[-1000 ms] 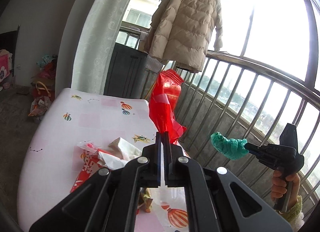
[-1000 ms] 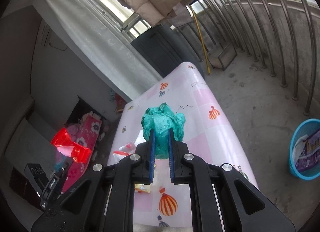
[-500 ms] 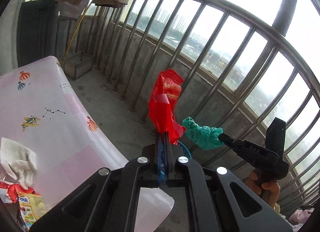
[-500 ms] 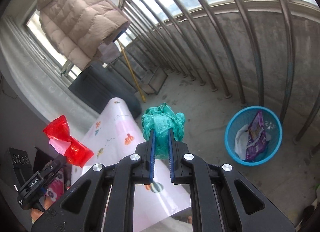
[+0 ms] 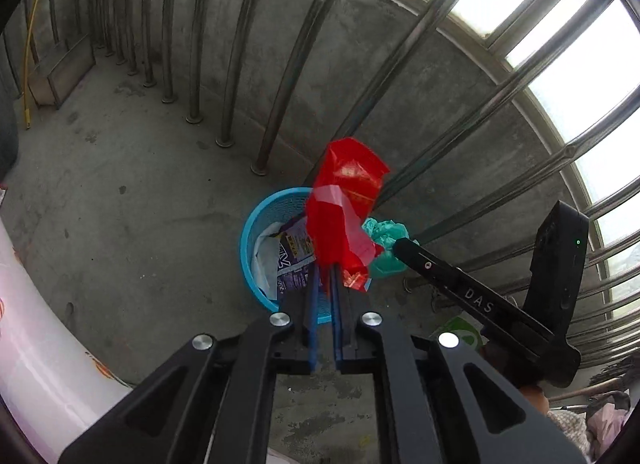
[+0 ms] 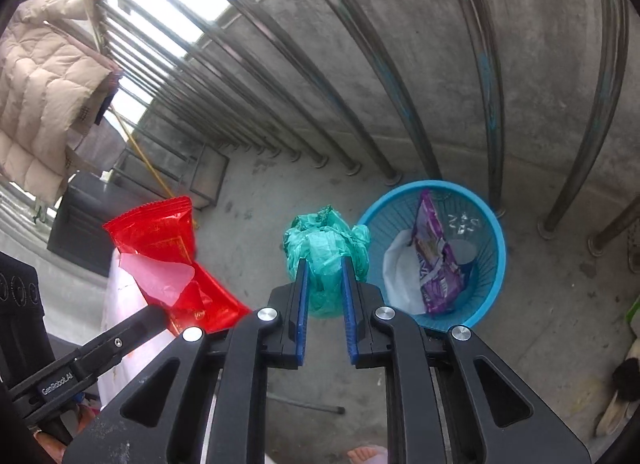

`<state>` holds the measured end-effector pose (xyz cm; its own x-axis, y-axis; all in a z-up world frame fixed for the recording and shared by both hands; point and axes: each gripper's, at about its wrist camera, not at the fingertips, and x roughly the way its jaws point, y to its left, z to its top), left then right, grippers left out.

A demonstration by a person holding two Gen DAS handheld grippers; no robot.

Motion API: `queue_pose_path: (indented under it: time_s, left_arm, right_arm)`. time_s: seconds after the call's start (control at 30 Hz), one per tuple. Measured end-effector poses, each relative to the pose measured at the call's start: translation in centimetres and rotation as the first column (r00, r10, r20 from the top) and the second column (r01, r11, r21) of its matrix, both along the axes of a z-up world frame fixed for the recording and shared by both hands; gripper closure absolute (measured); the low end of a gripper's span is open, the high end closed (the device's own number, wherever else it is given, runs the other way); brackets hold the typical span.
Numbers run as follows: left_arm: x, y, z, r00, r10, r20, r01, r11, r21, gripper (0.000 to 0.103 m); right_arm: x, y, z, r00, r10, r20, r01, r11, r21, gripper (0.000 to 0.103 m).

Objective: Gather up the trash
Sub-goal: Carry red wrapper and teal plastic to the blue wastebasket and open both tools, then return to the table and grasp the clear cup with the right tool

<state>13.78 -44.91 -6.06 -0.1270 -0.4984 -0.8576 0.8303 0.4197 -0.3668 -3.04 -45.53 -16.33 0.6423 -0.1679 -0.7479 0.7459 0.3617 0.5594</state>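
Observation:
A blue mesh basket (image 5: 250,248) (image 6: 496,248) stands on the concrete floor by the railing, with a purple wrapper (image 6: 436,260) and white paper in it. My left gripper (image 5: 326,270) points down over the basket; its jaws are opening, a gap shows between the pads, and the red snack wrapper (image 5: 344,207) (image 6: 160,240) hangs loose at its tips. My right gripper (image 6: 323,264) hovers just left of the basket, jaws opening. The crumpled teal plastic bag (image 6: 324,248) (image 5: 384,240) is still pinched narrow between its blue pads.
Curved steel railing bars (image 5: 288,75) and a concrete wall close off the far side. The table with its pink patterned cloth (image 5: 24,304) lies to the left. A beige coat (image 6: 40,83) hangs above a dark cabinet (image 6: 80,215). Shoes (image 6: 624,396) lie at the right.
Both grippers swung away from the table and tipped down toward the blue basket, carrying the red wrapper and the teal bag. The gaps between both pairs of pads have widened.

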Motion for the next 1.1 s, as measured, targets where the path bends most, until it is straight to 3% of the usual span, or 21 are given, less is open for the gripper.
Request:
queue_pose_path:
  time_s: [0.03, 0.07, 0.13, 0.17, 0.23, 0.37, 0.5, 0.63, 0.7, 0.87, 1.0, 1.1]
  left_arm:
    - [0.0, -1.2, -1.4, 1.0, 0.007, -0.006, -0.007, 0.999, 0.038, 0.072]
    - [0.2, -2.0, -2.6, 1.0, 0.02, -0.003, -0.02, 0.998, 0.067, 0.066]
    - [0.2, -2.8, -4.3, 0.999, 0.033, -0.003, -0.032, 0.994, 0.103, 0.063]
    - [0.0, -2.8, -4.7, 0.999, 0.034, -0.017, -0.032, 0.993, 0.111, 0.062]
    - [-0.2, -2.2, -4.9, 0.999, 0.023, -0.044, -0.019, 0.995, 0.094, 0.05]
    - [-1.0, -0.9, -3.3, 1.0, -0.006, 0.009, 0.005, 0.998, 0.064, 0.041]
    - [-1.4, 0.9, -0.8, 0.999, 0.012, 0.045, -0.012, 1.0, -0.005, 0.034]
    - [-2.4, 4.5, 2.7, 1.0, 0.003, -0.017, -0.005, 0.992, -0.128, 0.03]
    - [-3.3, 6.7, 4.7, 1.0, 0.005, 0.014, -0.002, 0.985, -0.173, 0.029]
    - [-4.9, 14.2, 9.4, 0.996, 0.069, 0.062, -0.049, 0.959, -0.28, 0.023]
    - [-5.0, 21.8, 11.3, 0.983, 0.177, 0.056, -0.147, 0.924, -0.353, 0.019]
    - [-5.2, 28.1, 12.0, 0.945, 0.308, 0.107, -0.248, 0.893, -0.377, 0.018]
  right_arm:
    - [0.1, -0.9, -1.8, 1.0, -0.015, -0.018, 0.016, 0.999, 0.038, 0.071]
    - [-0.1, -1.5, -3.6, 0.998, -0.035, -0.045, 0.039, 0.996, 0.076, 0.063]
    - [-0.9, -2.0, -6.2, 0.994, -0.065, -0.083, 0.077, 0.986, 0.148, 0.063]
    - [-1.5, -2.1, -6.7, 0.994, -0.077, -0.077, 0.089, 0.981, 0.171, 0.063]
    - [-2.6, -1.7, -7.0, 0.994, -0.085, -0.067, 0.095, 0.98, 0.173, 0.06]
    - [-3.8, -1.1, -6.3, 0.993, -0.088, -0.075, 0.099, 0.983, 0.154, 0.056]
    - [-3.8, -0.7, -3.4, 0.993, -0.1, -0.07, 0.105, 0.992, 0.076, 0.051]
    - [-2.6, 0.9, 1.3, 0.991, -0.094, -0.093, 0.084, 0.991, -0.106, 0.038]
    - [-2.1, 2.2, 3.9, 0.991, -0.086, -0.101, 0.065, 0.978, -0.197, 0.029]
    - [0.0, 6.3, 8.6, 0.991, -0.017, -0.132, -0.036, 0.92, -0.39, 0.018]
    - [2.7, 10.0, 9.8, 0.979, 0.17, -0.11, -0.199, 0.902, -0.384, 0.017]
    - [4.6, 13.3, 10.8, 0.948, 0.312, -0.063, -0.313, 0.879, -0.359, 0.017]
